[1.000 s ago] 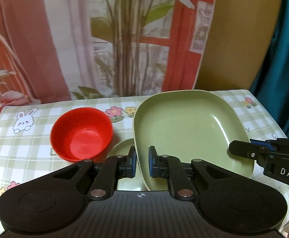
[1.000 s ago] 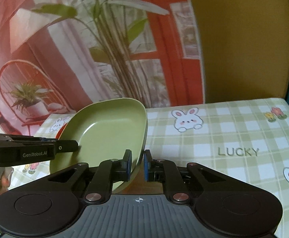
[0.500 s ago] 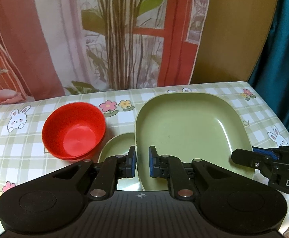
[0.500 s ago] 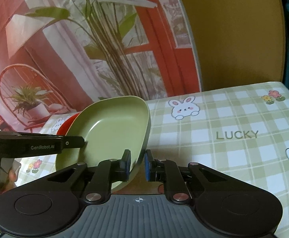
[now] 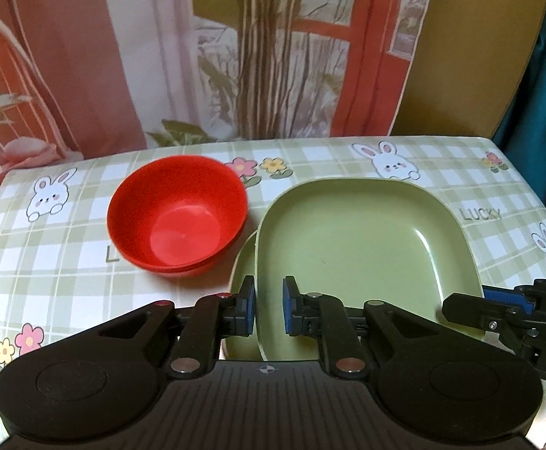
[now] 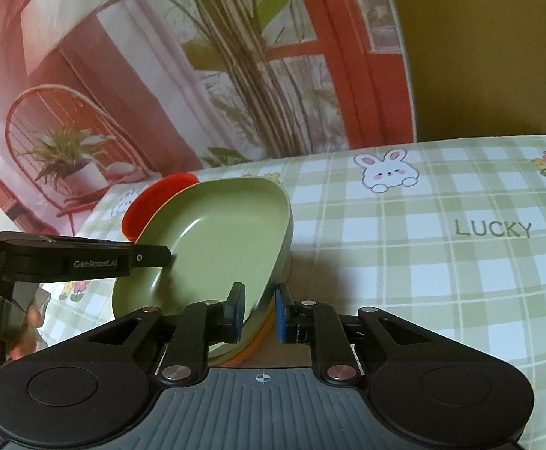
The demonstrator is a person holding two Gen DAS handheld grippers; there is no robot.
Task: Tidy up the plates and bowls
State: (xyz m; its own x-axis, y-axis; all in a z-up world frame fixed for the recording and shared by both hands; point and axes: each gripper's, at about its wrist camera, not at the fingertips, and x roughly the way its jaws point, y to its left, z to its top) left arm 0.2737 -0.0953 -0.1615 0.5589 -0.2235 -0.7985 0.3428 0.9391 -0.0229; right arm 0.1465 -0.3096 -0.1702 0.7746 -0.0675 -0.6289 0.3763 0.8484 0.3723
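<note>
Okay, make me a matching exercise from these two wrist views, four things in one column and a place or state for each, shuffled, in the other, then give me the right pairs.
Things
1. red bowl
2. large green plate
3. left tool
4. right tool

Places or states
A. fingers on either side of the plate's left rim
B. sits on the checked tablecloth, left of the plates
C. fingers on either side of the plate's right rim
D. lies over a second green plate, with both tools at its rim

Pairs: 1-B, 2-D, 3-A, 4-C
</note>
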